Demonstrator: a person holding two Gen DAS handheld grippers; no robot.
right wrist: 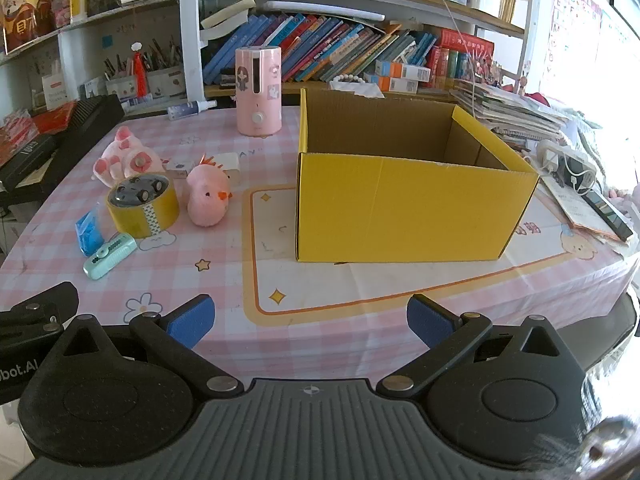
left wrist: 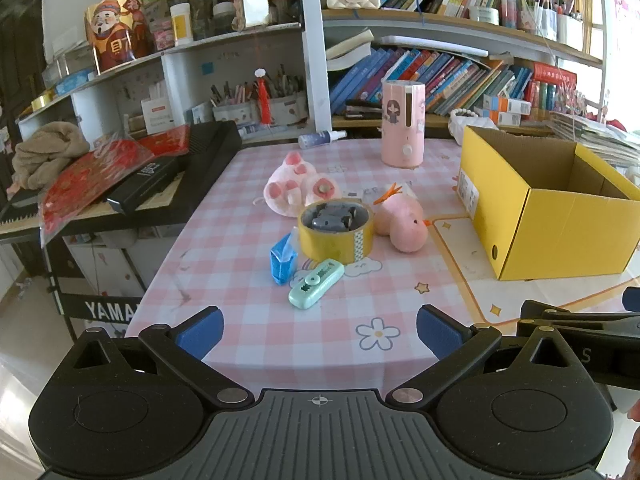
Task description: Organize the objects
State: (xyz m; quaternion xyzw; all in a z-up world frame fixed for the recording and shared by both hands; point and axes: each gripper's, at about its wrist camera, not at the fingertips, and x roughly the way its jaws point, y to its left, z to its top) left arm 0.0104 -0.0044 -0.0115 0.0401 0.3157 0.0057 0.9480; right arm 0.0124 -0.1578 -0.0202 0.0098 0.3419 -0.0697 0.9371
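A cluster of small items lies on the pink checked tablecloth (left wrist: 240,184): a yellow tape roll (left wrist: 335,240) with a grey toy car (left wrist: 333,217) inside it, a pink plush chick (left wrist: 402,220), a pink paw plush (left wrist: 298,186), a blue packet (left wrist: 283,262) and a mint correction tape (left wrist: 316,284). An open yellow cardboard box (right wrist: 408,208) stands to their right, empty as far as I can see. My left gripper (left wrist: 320,330) hovers open near the table's front edge, short of the cluster. My right gripper (right wrist: 310,320) is open too, in front of the box, nothing between its fingers.
A pink cylindrical humidifier (right wrist: 258,92) and a small spray bottle (left wrist: 322,139) stand at the back. Bookshelves (right wrist: 340,52) line the wall behind. A black keyboard (left wrist: 160,184) with red packets sits left of the table. Papers, a power strip and a phone (right wrist: 606,210) lie right of the box.
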